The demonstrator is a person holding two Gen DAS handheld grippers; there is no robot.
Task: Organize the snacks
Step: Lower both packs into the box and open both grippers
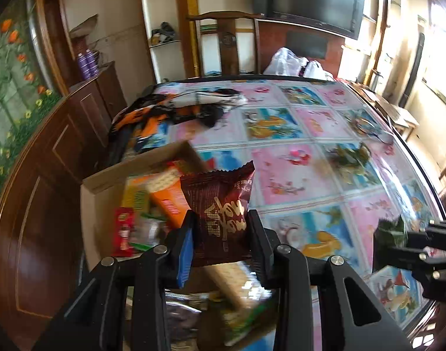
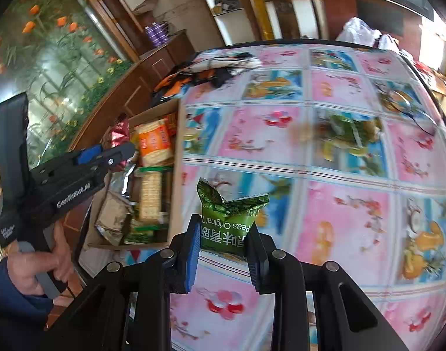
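My left gripper [image 1: 221, 234] is shut on a dark red snack packet [image 1: 220, 204] and holds it above an open cardboard box [image 1: 106, 175] full of snack packs. The box also shows in the right wrist view [image 2: 176, 158], with the left gripper [image 2: 117, 152] over it. My right gripper [image 2: 223, 242] is shut on a green peas packet [image 2: 228, 222] and holds it above the table, to the right of the box. The right gripper [image 1: 410, 242] with its green packet [image 1: 389, 231] shows at the right edge of the left wrist view.
The table has a glossy floral patterned cover [image 2: 325, 152]. An orange, black and white cloth [image 1: 164, 114] lies at its far left. White plastic bags [image 1: 290, 63] sit beyond the far edge, by a wooden chair [image 1: 226, 41]. A wooden cabinet [image 1: 47, 175] stands left of the table.
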